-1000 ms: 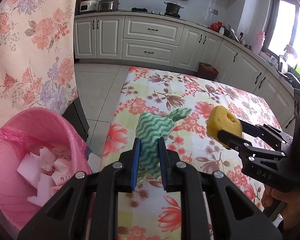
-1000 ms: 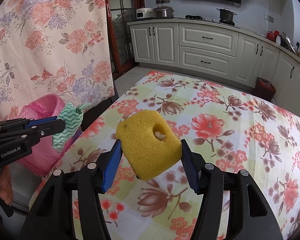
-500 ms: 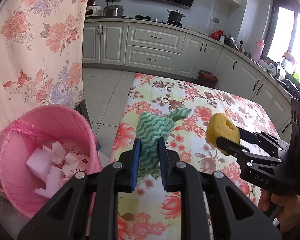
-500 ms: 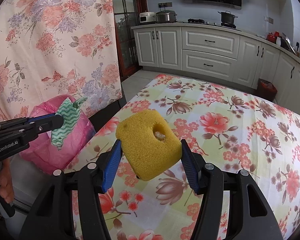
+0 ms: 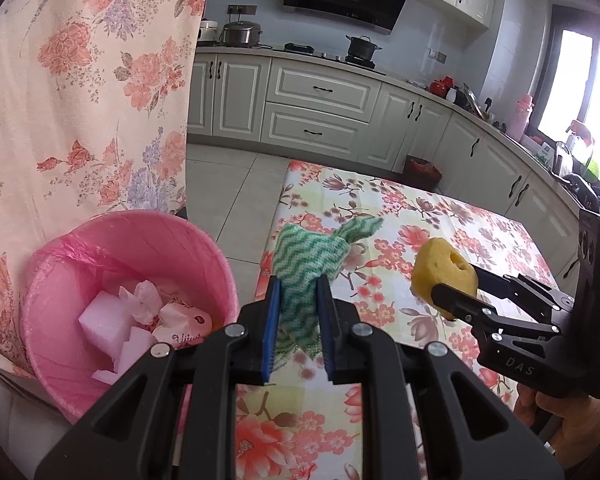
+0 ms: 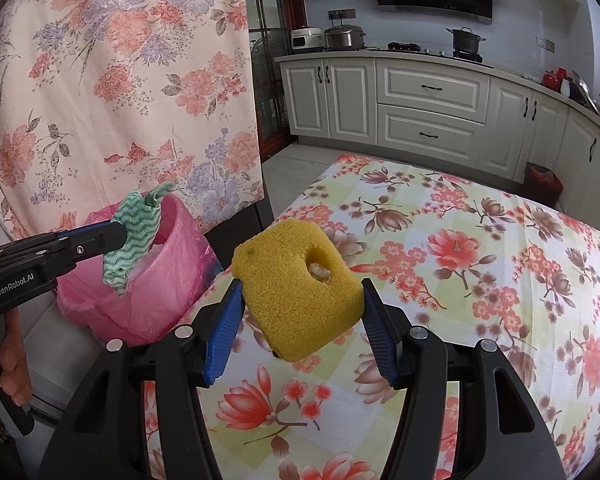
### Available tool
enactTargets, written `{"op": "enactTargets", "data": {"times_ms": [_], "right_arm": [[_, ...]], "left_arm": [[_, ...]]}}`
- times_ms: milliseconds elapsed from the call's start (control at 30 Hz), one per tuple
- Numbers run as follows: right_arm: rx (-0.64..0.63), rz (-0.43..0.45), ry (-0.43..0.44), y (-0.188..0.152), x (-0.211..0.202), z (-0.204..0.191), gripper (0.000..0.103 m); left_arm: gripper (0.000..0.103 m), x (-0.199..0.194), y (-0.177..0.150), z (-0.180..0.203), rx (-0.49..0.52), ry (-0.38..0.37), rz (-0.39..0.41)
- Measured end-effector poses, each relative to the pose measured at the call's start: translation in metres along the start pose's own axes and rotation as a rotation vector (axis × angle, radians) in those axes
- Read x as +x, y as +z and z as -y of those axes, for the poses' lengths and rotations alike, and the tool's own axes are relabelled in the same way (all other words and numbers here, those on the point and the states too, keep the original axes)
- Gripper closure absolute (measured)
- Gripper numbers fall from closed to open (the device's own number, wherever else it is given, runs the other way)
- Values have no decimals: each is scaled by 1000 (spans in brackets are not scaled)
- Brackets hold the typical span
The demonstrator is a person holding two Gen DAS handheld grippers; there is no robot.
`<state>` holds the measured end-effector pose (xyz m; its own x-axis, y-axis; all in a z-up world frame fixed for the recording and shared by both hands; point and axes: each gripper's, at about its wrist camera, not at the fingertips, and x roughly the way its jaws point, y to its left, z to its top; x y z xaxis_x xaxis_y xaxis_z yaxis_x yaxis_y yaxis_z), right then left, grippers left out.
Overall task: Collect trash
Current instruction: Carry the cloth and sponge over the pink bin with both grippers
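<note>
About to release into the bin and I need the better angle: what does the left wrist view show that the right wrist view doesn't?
Only the left wrist view looks into the pink bin: white foam blocks and crumpled wrappers inside. It also shows the window.

Only the right wrist view shows the hole in the yellow sponge head-on, with a scrap lodged inside, and the bin's outer wall.

Both show the left gripper shut on the green cloth, the right gripper shut on the sponge, and the floral table.
</note>
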<state>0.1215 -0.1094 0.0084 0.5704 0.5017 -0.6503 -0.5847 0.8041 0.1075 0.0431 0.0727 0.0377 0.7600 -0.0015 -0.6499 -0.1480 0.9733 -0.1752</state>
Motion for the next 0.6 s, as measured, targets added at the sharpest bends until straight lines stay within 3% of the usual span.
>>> {"op": "enactTargets", "data": {"times_ms": [600], "right_arm": [[-46, -6, 45, 18, 10, -45, 47]], "left_arm": [[85, -33, 4, -60, -58, 74, 44]]}}
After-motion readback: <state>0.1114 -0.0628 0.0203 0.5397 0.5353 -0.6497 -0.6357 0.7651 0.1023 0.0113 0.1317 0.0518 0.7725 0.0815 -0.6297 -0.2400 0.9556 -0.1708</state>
